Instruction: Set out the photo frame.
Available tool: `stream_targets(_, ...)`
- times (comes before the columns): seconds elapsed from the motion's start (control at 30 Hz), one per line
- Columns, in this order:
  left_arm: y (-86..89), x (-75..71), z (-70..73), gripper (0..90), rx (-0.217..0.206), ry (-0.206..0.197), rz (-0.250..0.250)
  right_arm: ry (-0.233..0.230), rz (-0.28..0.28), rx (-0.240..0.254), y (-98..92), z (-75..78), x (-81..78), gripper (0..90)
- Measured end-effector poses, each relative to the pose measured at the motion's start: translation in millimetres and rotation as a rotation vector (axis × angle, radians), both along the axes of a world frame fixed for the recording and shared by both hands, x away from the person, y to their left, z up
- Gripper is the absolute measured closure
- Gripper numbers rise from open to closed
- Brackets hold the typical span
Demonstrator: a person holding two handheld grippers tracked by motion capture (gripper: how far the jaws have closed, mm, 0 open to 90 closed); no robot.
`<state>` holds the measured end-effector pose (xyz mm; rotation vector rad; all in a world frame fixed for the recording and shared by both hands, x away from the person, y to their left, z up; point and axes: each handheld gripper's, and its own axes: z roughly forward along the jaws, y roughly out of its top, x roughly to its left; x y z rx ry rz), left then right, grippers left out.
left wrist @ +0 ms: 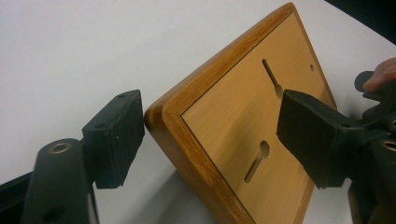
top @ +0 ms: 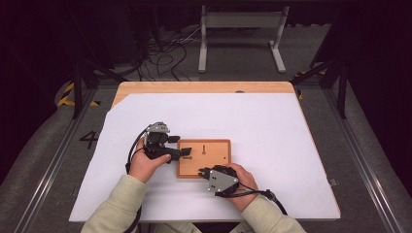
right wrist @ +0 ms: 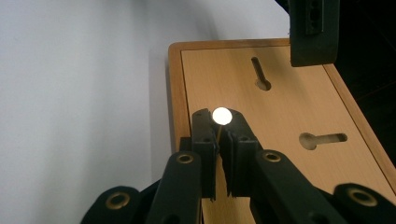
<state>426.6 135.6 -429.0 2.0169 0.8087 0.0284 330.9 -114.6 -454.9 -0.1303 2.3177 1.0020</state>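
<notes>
A flat wooden board [top: 214, 150] with two keyhole slots lies on the white sheet. My left gripper [top: 187, 152] is at its left edge, open. In the left gripper view the left gripper [left wrist: 210, 126] straddles a corner of the board [left wrist: 233, 112], one pad [left wrist: 116, 135] just beside the rim and the other [left wrist: 317, 135] over the face. My right gripper [top: 202, 172] sits at the board's near edge. In the right gripper view the right gripper [right wrist: 220, 128] is shut on a thin pin with a bright white round head [right wrist: 221, 115], above the board [right wrist: 289, 107].
The white sheet [top: 272, 126] covers most of the wooden table [top: 194, 87]. Slots show in the right gripper view: one far [right wrist: 260, 74], one to the right [right wrist: 322, 139]. A white metal stand [top: 240, 34] and cables [top: 165, 53] are on the floor beyond the table.
</notes>
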Motion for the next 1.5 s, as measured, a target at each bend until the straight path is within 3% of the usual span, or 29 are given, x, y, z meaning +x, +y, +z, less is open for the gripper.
stream_targets(0.4, -12.4, 8.8, -10.9, 17.6, 0.002, 0.061, -0.064, -0.002, -0.001, -0.001, -0.3, -0.3, -0.5, 84.8)
stream_targets(0.57, -20.1, 10.1, -14.9, 13.5, 0.024, 0.066, -0.098, -0.006, 0.0, 0.001, -0.5, -0.8, -0.9, 84.8)
stream_targets(0.87, -17.1, 11.9, -15.4, 20.3, 0.01, 0.068, -0.096, -0.001, -0.004, 0.009, -0.9, -1.1, -1.0, 84.8)
stream_targets(1.13, -10.9, 6.0, -10.0, 25.3, 0.018, 0.003, -0.143, 0.012, -0.009, 0.004, -0.1, 0.4, -3.5, 83.8)
stream_targets(1.3, -5.1, 1.2, -6.7, 30.7, 0.01, -0.028, -0.169, 0.072, -0.004, 0.014, -3.1, 5.3, -4.4, 78.8)
stream_targets(1.4, -2.6, -5.6, -2.2, 33.0, 0.016, -0.078, -0.195, 0.106, -0.002, 0.034, -6.2, 9.1, -5.7, 71.0)
stream_targets(1.5, 0.9, -10.7, 2.7, 37.9, 0.016, -0.111, -0.223, 0.19, -0.004, 0.101, -11.8, 16.6, -7.4, 59.6)
